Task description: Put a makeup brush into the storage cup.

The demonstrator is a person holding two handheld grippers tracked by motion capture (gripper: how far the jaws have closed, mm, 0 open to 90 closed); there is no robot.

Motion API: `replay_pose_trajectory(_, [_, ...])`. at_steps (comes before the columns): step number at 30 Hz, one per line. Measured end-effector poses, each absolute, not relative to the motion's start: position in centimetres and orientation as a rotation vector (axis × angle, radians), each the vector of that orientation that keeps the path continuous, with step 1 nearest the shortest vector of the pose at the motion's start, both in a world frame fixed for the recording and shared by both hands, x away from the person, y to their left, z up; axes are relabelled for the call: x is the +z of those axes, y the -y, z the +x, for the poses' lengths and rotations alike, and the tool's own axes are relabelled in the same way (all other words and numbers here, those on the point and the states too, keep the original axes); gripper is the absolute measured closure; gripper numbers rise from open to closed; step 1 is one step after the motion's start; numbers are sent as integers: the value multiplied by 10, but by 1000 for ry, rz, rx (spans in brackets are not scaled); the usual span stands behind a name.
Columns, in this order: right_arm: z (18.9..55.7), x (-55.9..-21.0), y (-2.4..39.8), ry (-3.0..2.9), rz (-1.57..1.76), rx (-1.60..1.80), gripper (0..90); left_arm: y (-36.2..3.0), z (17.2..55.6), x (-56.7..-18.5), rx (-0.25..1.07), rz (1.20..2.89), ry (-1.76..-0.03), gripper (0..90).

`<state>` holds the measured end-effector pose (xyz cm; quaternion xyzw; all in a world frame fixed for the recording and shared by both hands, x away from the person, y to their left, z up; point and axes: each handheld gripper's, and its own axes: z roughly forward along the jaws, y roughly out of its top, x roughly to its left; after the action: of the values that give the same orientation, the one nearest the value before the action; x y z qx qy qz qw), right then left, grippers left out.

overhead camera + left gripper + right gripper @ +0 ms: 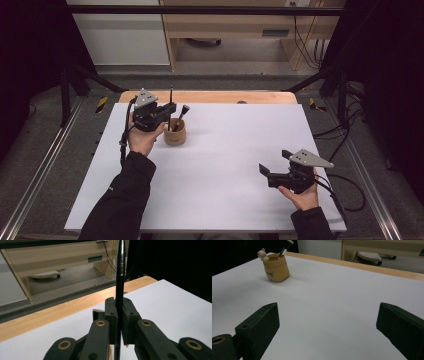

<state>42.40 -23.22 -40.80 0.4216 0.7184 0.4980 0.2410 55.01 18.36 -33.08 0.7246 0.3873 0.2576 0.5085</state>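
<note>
High view: on a white bench (215,165), the left claw (169,108) is clamped shut on a thin black pen (171,95), held upright just beside and above a small tan holder cup (175,136) near the bench's far left. A second dark-handled brush (181,116) leans inside that cup. Left gripper view shows the pen (120,285) standing vertical, squeezed between the pads. At the near right, well apart from the cup, the right claw (264,170) hovers over bare bench with its jaws spread wide and nothing between them. Right gripper view shows the cup (276,267) with a small figurine (262,254) on its rim.
</note>
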Motion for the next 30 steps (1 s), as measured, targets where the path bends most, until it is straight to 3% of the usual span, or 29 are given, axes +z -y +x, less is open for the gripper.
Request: replay_pose_trajectory(30, [424,-408,233,-1966,1146,1368,60,-175,588,-358,639,1768,-977,841])
